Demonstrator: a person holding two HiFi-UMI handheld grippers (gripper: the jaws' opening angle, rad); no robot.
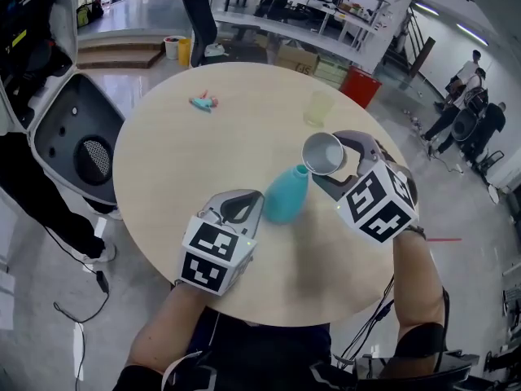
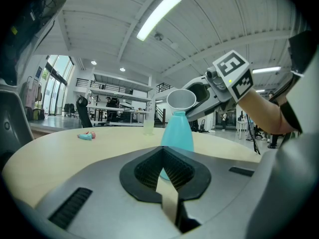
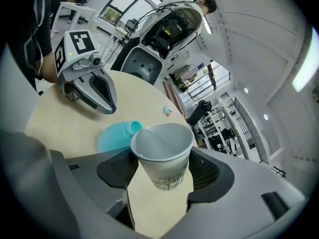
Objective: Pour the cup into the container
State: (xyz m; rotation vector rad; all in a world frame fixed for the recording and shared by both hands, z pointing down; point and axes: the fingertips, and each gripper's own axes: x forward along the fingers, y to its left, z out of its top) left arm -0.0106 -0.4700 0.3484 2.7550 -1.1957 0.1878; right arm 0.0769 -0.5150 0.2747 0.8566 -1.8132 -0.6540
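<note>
A teal bottle-shaped container (image 1: 286, 195) (image 2: 177, 131) (image 3: 115, 136) stands on the round beige table (image 1: 179, 161). My right gripper (image 1: 330, 165) (image 3: 162, 171) is shut on a white paper cup (image 1: 323, 153) (image 2: 181, 99) (image 3: 163, 156). The cup is tipped, its rim right at the container's narrow neck. I see only grey inside it. My left gripper (image 1: 260, 204) (image 2: 162, 151) rests low at the container's base, on the near left. Its fingertips meet with nothing between them.
A pale yellow translucent cup (image 1: 319, 108) (image 2: 148, 127) stands at the table's far right. A small teal and pink item (image 1: 203, 102) (image 3: 168, 112) lies at the far left. A red bin (image 1: 360, 86) and people (image 1: 464, 104) are beyond the table.
</note>
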